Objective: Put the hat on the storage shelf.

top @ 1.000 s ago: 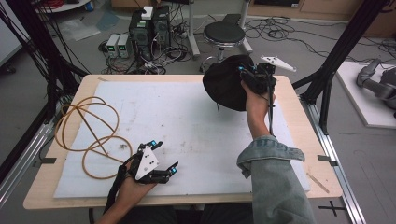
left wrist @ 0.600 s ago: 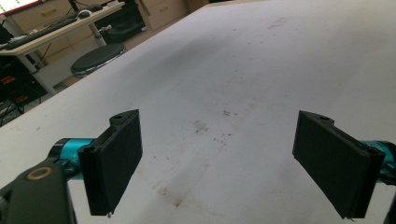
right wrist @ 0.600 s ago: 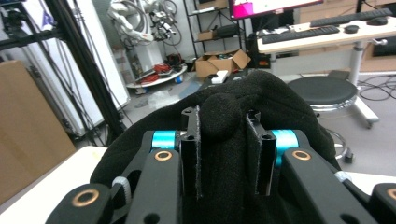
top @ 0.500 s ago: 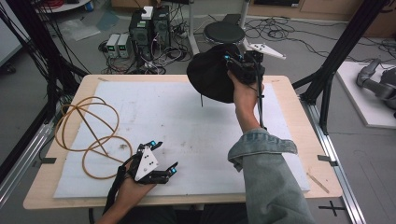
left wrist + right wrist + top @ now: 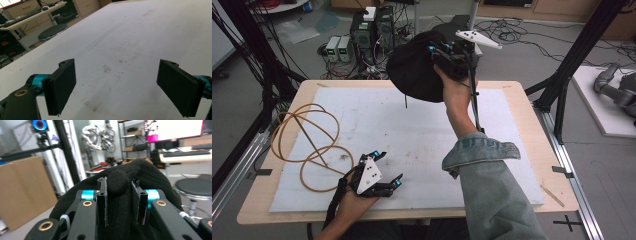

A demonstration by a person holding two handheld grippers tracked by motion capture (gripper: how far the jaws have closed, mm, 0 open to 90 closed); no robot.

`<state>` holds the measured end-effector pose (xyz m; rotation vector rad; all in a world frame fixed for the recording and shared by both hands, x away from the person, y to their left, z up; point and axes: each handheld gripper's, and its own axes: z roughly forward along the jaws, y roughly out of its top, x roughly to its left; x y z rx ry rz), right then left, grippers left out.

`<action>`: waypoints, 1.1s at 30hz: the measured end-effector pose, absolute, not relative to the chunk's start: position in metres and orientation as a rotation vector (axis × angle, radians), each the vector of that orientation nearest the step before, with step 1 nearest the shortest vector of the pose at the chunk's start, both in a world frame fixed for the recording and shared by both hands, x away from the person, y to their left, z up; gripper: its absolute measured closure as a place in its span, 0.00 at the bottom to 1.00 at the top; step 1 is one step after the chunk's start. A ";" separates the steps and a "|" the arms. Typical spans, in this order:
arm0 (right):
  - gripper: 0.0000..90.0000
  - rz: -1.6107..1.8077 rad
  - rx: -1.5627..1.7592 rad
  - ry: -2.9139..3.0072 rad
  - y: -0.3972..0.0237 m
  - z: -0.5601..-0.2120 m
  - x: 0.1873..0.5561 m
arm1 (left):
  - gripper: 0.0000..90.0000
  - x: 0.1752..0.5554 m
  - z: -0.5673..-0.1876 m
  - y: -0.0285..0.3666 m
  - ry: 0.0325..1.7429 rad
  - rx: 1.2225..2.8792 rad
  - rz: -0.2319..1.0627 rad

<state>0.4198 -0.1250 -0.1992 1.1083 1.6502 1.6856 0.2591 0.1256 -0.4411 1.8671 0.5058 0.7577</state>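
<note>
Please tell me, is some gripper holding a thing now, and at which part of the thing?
The right gripper holds the black cloth off the table, pinching a bunched fold of it. The left gripper is open and holds nothing.

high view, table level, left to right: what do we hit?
Tan cord loops → left gripper, open, resting on the white mat → black fabric item held up by the right gripper → denim sleeve.
</note>
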 end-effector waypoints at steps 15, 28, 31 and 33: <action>0.80 1.825 0.979 1.790 -0.045 -0.183 0.402 | 0.18 0.255 -0.441 0.124 0.495 1.867 0.769; 0.80 1.877 0.894 1.901 0.011 -0.187 0.392 | 0.18 0.254 -0.441 0.123 0.489 1.867 0.772; 0.80 1.893 0.871 1.934 0.022 -0.189 0.388 | 0.18 0.253 -0.440 0.124 0.488 1.862 0.773; 0.80 1.901 0.856 1.959 0.028 -0.190 0.385 | 0.18 0.253 -0.440 0.124 0.490 1.863 0.773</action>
